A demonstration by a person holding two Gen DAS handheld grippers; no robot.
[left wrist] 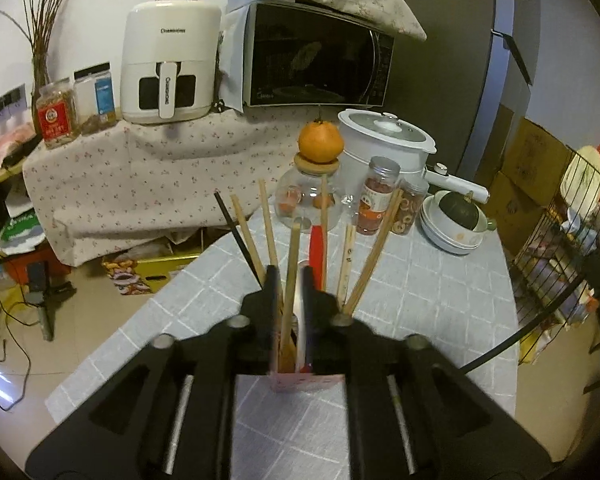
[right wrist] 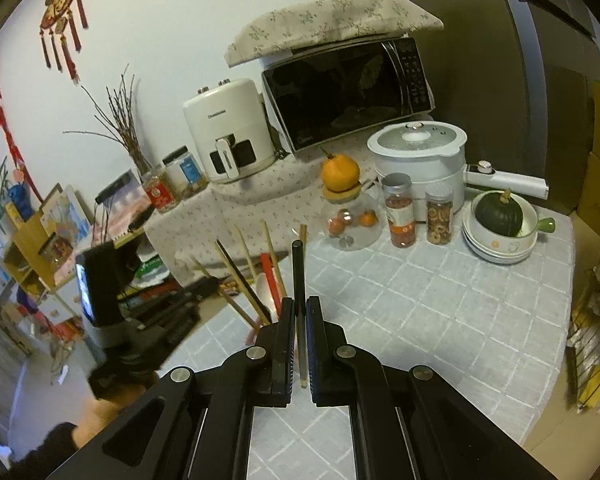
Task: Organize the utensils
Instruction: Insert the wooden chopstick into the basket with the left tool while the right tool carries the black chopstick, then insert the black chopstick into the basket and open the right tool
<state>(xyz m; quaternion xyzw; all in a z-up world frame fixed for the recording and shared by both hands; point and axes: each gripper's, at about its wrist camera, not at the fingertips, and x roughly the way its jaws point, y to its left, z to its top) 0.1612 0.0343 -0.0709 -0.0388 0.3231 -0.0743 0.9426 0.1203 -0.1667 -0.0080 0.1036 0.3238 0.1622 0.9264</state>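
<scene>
Upright, a black chopstick (right wrist: pixel 299 276) sits pinched in the right tool (right wrist: pixel 299 304); left tool (left wrist: pixel 290 276) clamps the pink holder (left wrist: pixel 306 380).

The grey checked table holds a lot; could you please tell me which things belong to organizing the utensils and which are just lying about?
Job:
- pink utensil holder
- wooden chopsticks
- black chopstick in right gripper
- left gripper

Lying about:
- orange tangerine
- white electric pot
- green squash

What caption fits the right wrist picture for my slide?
Right gripper pinches a black chopstick upright beside the utensil holder on the checked table.
</scene>
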